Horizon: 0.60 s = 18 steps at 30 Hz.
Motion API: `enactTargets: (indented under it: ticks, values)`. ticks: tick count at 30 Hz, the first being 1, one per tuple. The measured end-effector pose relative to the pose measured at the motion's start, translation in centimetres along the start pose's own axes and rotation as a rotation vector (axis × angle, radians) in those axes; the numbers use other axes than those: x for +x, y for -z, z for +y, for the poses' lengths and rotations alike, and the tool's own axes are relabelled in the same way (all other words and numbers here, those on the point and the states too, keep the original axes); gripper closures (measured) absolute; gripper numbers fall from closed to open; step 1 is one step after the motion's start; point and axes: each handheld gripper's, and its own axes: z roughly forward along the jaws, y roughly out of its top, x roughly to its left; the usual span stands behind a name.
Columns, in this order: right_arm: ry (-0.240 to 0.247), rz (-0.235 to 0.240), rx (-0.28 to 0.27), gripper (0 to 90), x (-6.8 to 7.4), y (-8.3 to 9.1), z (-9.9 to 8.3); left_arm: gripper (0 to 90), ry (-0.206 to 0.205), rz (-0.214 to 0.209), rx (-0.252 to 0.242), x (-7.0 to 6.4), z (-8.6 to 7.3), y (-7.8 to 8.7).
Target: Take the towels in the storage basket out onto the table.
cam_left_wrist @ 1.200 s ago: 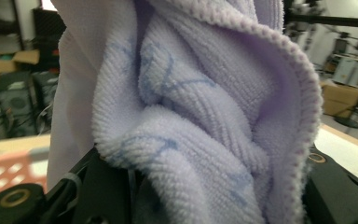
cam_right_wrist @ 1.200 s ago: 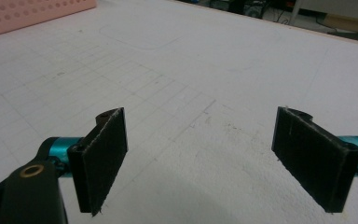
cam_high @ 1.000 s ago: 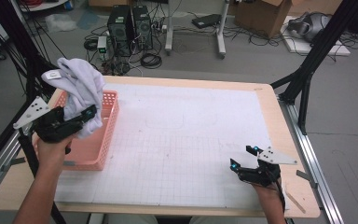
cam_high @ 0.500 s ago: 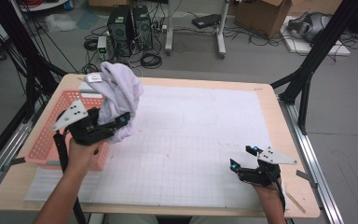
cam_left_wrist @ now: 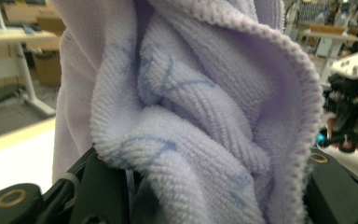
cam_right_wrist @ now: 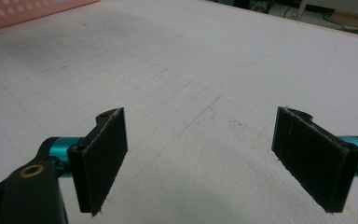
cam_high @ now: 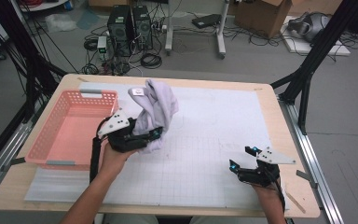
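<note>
We see our left gripper (cam_high: 153,135) clamping a crumpled, pale lilac terry-cloth towel (cam_high: 154,112) with faint blue markings; our right gripper (cam_high: 242,157) rests with jaws apart.

One towel (cam_high: 154,109), one pink basket (cam_high: 42,144), two claws.

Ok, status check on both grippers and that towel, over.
Left gripper shut on the lavender towel, held bunched above the mat beside the pink basket. Right gripper open, low over the mat. Nothing blocking.
</note>
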Motion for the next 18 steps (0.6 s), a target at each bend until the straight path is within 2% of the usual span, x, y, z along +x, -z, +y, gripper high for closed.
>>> enactTargets:
  ticks: [1,3,4,8,12,15,16,18]
  values:
    - [-0.002,0.001,0.002,17.2,0.0,0.0,0.0,51.9,0.0,0.0,0.0,0.0,0.0,0.0]
    - [-0.007,0.002,0.006,17.2,0.0,0.0,0.0,51.9,0.014,-0.002,0.033,-0.3,-1.1,-1.4]
    - [-0.008,0.002,0.006,17.2,0.0,0.0,-0.1,51.9,0.014,-0.002,0.033,-0.3,-1.1,-1.4]
    - [-0.003,0.001,0.007,17.2,0.0,-0.1,-0.1,51.8,0.033,-0.008,0.1,-0.4,-2.9,-3.6]
    - [-0.005,0.005,0.01,17.2,0.0,-0.1,-0.1,51.7,0.04,-0.006,0.134,-0.6,-3.6,-4.6]
    - [-0.004,0.007,0.01,17.2,0.0,-0.2,-0.1,51.5,0.054,0.002,0.209,-0.6,-4.6,-5.9]
    - [-0.001,0.006,0.011,17.2,0.0,-0.2,-0.1,51.3,0.054,0.002,0.209,-0.6,-4.6,-5.9]
    - [-0.003,0.009,0.012,17.2,0.1,-0.3,-0.1,50.5,0.051,0.01,0.243,-0.7,-5.1,-6.5]
